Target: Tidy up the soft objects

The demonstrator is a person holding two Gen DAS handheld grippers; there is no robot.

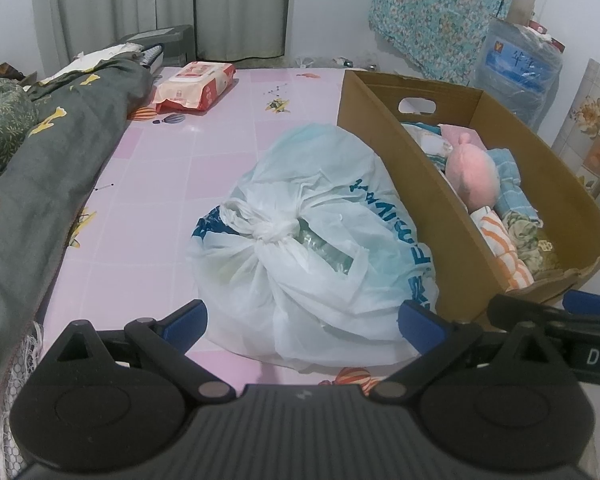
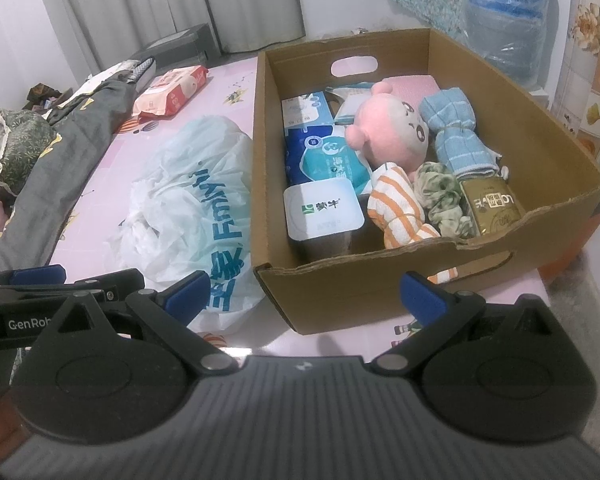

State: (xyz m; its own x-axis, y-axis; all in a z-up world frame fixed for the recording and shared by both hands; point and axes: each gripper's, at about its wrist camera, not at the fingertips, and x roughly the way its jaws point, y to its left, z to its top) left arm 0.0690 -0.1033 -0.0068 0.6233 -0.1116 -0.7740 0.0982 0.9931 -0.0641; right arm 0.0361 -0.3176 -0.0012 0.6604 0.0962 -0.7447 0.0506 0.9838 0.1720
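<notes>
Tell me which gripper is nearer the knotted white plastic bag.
Left. The left gripper sits open right at the knotted white plastic bag, fingers flanking its near end. The right gripper, also open, faces the brown cardboard box, bag off to its left.

The bed sheet [image 1: 160, 168] is pink in pale checks with small balloon and plane prints. The plastic bag [image 1: 300, 240] is translucent white with blue lettering. The cardboard box [image 2: 380, 280] is plain brown. Inside, the plush toy [image 2: 380, 128] is pink with a pale face, 1 rolled towel [image 2: 456, 136] is light blue checked, another towel [image 2: 400, 208] is orange-and-white striped. The blanket [image 1: 60, 140] is dark grey with yellow figures.
</notes>
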